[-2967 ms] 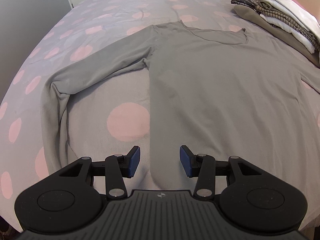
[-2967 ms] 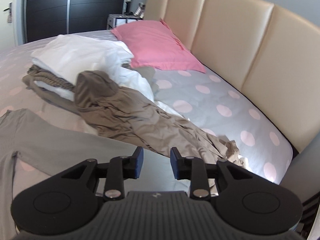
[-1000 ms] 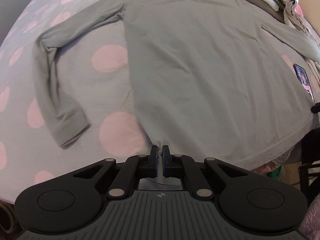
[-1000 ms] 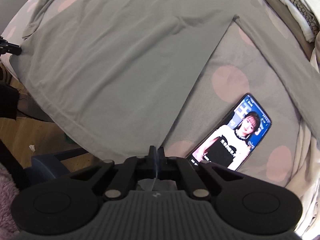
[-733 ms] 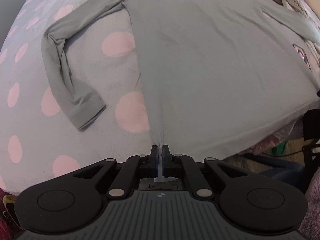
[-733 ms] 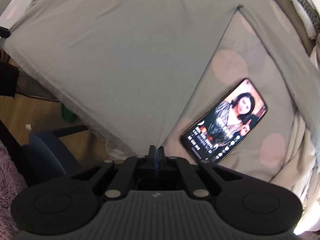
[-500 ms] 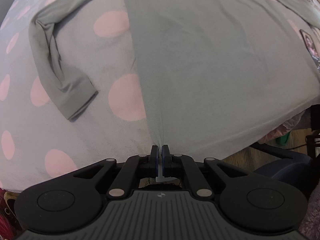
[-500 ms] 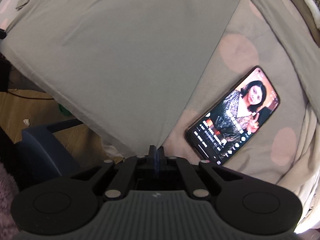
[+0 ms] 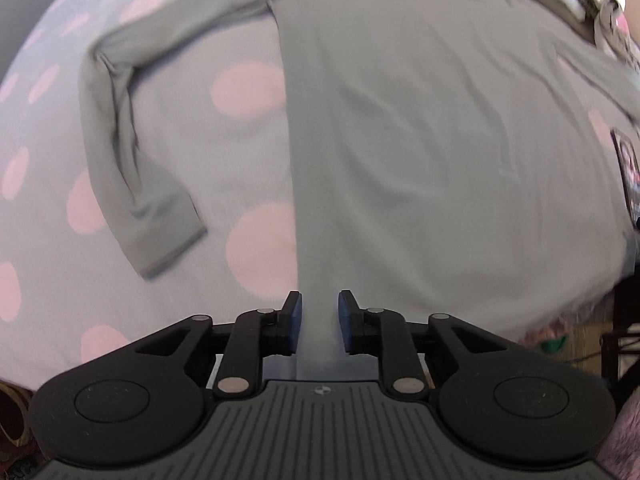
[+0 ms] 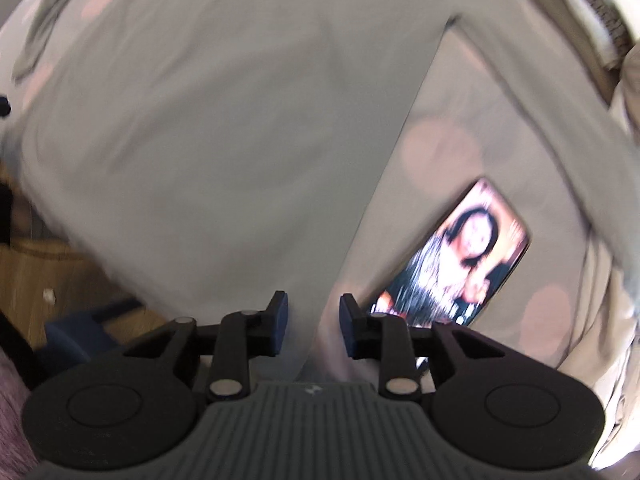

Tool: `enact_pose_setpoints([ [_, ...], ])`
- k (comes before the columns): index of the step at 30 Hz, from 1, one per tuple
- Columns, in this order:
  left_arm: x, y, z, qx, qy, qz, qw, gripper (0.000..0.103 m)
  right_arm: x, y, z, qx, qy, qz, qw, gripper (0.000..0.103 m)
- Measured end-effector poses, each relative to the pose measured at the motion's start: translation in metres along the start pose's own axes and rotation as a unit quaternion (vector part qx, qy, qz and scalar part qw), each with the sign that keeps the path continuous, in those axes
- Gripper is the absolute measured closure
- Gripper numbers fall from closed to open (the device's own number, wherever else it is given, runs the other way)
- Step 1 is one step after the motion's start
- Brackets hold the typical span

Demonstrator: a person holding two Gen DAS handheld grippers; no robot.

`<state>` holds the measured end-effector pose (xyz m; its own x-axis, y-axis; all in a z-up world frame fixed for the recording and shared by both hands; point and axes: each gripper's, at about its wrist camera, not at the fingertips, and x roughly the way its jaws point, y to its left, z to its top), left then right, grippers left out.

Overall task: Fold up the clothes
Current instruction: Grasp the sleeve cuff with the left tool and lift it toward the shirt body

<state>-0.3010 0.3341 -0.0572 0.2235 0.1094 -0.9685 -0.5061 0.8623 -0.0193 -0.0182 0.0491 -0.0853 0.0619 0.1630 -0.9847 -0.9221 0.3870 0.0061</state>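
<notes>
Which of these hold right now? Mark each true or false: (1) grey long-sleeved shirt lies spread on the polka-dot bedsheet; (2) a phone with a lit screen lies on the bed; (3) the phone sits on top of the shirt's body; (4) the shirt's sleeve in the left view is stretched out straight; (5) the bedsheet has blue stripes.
1. True: the grey long-sleeved shirt lies spread on the bedsheet.
2. True: the lit phone lies on the bed.
3. False: it lies on bare sheet between the shirt's body and a sleeve.
4. False: that sleeve is bent back towards the hem.
5. False: grey with pink dots.
</notes>
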Motion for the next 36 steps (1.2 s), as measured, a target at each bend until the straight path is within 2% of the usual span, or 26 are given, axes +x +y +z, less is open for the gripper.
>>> enact_pose_setpoints([
  [3, -0.006, 0.006, 0.011, -0.012, -0.021, 0.012, 0.9996, 0.076, -0.009, -0.004, 0.018, 0.008, -0.031, -0.001, 0.999, 0.069],
  [6, -0.012, 0.012, 0.022, -0.026, -0.039, 0.025, 0.9986, 0.072, -0.014, -0.008, 0.036, 0.015, -0.061, -0.004, 0.998, 0.061],
  [8, -0.015, 0.02, 0.03, -0.035, -0.051, 0.036, 0.9974, 0.07, -0.013, -0.009, 0.051, 0.024, -0.076, -0.003, 0.997, 0.061],
  [11, -0.016, 0.038, 0.045, -0.059, -0.072, 0.062, 0.9937, 0.066, -0.01, -0.009, 0.07, 0.048, -0.092, 0.005, 0.995, 0.06],
  [13, -0.015, 0.055, 0.052, -0.084, -0.079, 0.075, 0.9904, 0.066, -0.004, -0.008, 0.078, 0.058, -0.1, 0.011, 0.993, 0.055],
  [15, -0.012, 0.072, 0.058, -0.106, -0.083, 0.083, 0.9875, 0.066, 0.001, -0.007, 0.084, 0.058, -0.107, 0.01, 0.992, 0.054],
  [22, 0.017, 0.114, 0.054, -0.175, -0.052, 0.099, 0.9783, 0.066, 0.02, -0.004, 0.098, 0.055, -0.106, 0.014, 0.993, 0.053],
  [26, 0.035, 0.127, 0.046, -0.214, -0.029, 0.078, 0.9733, 0.066, 0.029, -0.002, 0.103, 0.05, -0.102, 0.015, 0.993, 0.053],
  [28, 0.039, 0.127, 0.046, -0.211, -0.027, 0.079, 0.9739, 0.069, 0.032, -0.001, 0.106, 0.048, -0.099, 0.012, 0.994, 0.053],
  [30, 0.039, 0.127, 0.047, -0.209, -0.028, 0.082, 0.9741, 0.098, 0.033, 0.0, 0.108, 0.046, -0.098, 0.012, 0.994, 0.053],
  [32, 0.03, 0.13, 0.049, -0.22, -0.041, 0.078, 0.9715, 0.099, 0.032, 0.0, 0.11, 0.045, -0.1, 0.011, 0.994, 0.053],
  [36, -0.011, 0.135, 0.065, -0.226, -0.099, 0.093, 0.9646, 0.1, 0.028, -0.001, 0.112, 0.046, -0.105, 0.011, 0.993, 0.053],
])
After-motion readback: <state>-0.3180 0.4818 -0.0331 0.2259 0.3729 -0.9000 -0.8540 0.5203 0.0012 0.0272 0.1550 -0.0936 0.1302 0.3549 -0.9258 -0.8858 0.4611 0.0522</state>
